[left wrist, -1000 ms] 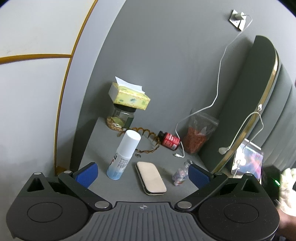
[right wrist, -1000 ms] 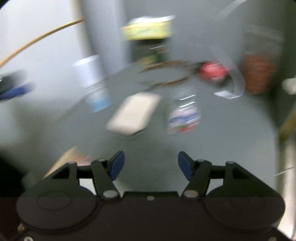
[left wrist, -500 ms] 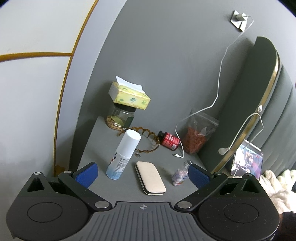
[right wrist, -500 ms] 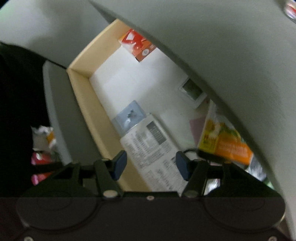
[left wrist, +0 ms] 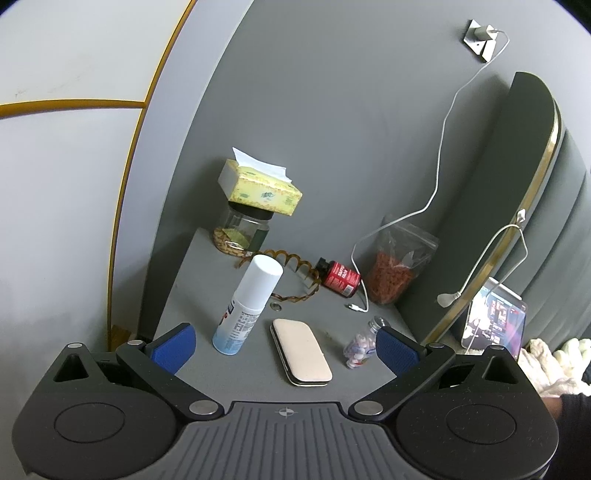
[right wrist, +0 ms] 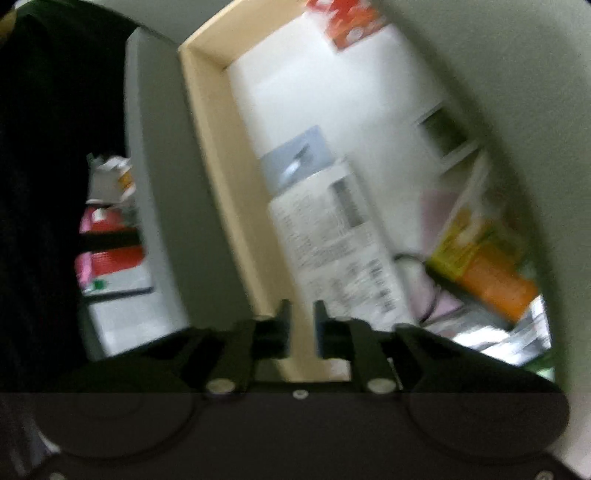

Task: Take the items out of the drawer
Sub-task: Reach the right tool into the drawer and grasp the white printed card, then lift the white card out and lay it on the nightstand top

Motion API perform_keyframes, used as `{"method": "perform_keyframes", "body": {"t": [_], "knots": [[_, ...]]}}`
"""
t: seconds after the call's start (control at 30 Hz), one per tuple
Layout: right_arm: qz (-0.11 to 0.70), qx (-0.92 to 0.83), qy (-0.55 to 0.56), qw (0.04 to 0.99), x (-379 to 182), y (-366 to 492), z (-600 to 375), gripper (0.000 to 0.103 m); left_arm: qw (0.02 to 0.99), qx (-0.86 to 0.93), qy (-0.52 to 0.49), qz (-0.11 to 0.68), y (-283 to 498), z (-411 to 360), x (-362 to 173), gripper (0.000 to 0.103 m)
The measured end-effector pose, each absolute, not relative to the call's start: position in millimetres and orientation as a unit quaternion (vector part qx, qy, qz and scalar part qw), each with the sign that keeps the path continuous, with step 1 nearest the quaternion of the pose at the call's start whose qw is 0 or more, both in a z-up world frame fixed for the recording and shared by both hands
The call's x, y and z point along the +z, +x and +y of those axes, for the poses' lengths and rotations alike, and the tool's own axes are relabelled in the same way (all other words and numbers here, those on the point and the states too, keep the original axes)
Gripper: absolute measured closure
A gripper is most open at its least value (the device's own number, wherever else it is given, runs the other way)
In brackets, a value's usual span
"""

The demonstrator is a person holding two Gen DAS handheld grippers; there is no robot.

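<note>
— Drawer (right wrist: pixel 207 155) contents are seen blurred in the right wrist view: a white printed leaflet (right wrist: pixel 340 251) lies beside the pale wooden side wall, with a grey-blue packet (right wrist: pixel 295 158) just beyond it.

— What else is held inside?

— An orange and yellow pack (right wrist: pixel 484 266) is seen at the right, a red box (right wrist: pixel 351 18) at the far end, and a dark cable (right wrist: pixel 424 291) between leaflet and pack. The drawer is pulled out under a grey top.

— How are the right jaws set?

— The right gripper (right wrist: pixel 302 317) is hung over the near end of the side wall, its jaws drawn close with only a narrow gap; nothing is seen gripped.

— And the left?

— The left gripper (left wrist: pixel 284 345) is held over the grey nightstand top (left wrist: pixel 332 325), jaws wide apart and empty. Between them a white spray bottle (left wrist: pixel 249 302) stands upright, a beige case (left wrist: pixel 301 350) lies flat beside it, and a small pill bottle (left wrist: pixel 360 343) lies near the right finger. Further back, a red bottle (left wrist: pixel 340 277) lies on its side, a tissue box (left wrist: pixel 260 188) is set on a glass jar (left wrist: pixel 245 229), and a bag of red bits (left wrist: pixel 395 273) is stood against the wall.
</note>
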State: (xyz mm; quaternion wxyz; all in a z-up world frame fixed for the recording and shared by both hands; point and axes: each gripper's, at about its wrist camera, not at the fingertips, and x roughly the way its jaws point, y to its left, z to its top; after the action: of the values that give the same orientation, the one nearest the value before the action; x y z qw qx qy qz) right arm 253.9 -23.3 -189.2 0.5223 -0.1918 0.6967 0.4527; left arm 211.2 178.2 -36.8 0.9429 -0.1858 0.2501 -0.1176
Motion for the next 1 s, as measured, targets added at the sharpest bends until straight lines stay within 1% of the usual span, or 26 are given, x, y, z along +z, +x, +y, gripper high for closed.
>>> {"method": "perform_keyframes", "body": {"t": [0.03, 0.07, 0.1, 0.13, 0.2, 0.37, 0.4, 0.47, 0.7, 0.8, 0.9, 1.0], "knots": [[0.684, 0.456, -0.196, 0.535, -190, 253, -23, 0.053, 0.943, -0.118, -0.187, 0.25, 211, 178, -37, 0.0], [0.67, 0.46, -0.21, 0.543, -194, 248, -21, 0.048, 0.943, -0.119, -0.186, 0.25, 211, 178, -37, 0.0], [0.663, 0.457, -0.224, 0.549, -198, 245, -19, 0.049, 0.943, -0.119, -0.184, 0.251, 210, 177, -37, 0.0], [0.656, 0.457, -0.233, 0.554, -201, 243, -18, 0.047, 0.943, -0.12, -0.183, 0.252, 210, 177, -38, 0.0], [0.629, 0.464, -0.248, 0.573, -202, 237, -17, 0.047, 0.943, -0.121, -0.18, 0.252, 210, 177, -38, 0.0], [0.608, 0.477, -0.267, 0.575, -205, 233, -15, 0.048, 0.942, -0.12, -0.183, 0.254, 211, 177, -38, 0.0], [0.604, 0.479, -0.28, 0.572, -205, 231, -13, 0.05, 0.942, -0.12, -0.183, 0.254, 212, 176, -39, 0.0], [0.595, 0.482, -0.325, 0.555, -206, 226, -2, 0.05, 0.942, -0.121, -0.182, 0.255, 211, 176, -39, 0.0], [0.613, 0.492, -0.346, 0.513, -212, 232, 13, 0.047, 0.943, -0.122, -0.175, 0.257, 212, 175, -39, 0.0], [0.636, 0.482, -0.356, 0.487, -213, 236, 22, 0.047, 0.942, -0.121, -0.179, 0.256, 212, 176, -39, 0.0], [0.633, 0.495, -0.367, 0.468, -198, 239, 24, 0.047, 0.943, -0.122, -0.177, 0.255, 212, 175, -38, 0.0], [0.646, 0.518, -0.341, 0.445, -173, 249, 24, 0.049, 0.943, -0.121, -0.176, 0.255, 211, 176, -38, 0.0]]}}
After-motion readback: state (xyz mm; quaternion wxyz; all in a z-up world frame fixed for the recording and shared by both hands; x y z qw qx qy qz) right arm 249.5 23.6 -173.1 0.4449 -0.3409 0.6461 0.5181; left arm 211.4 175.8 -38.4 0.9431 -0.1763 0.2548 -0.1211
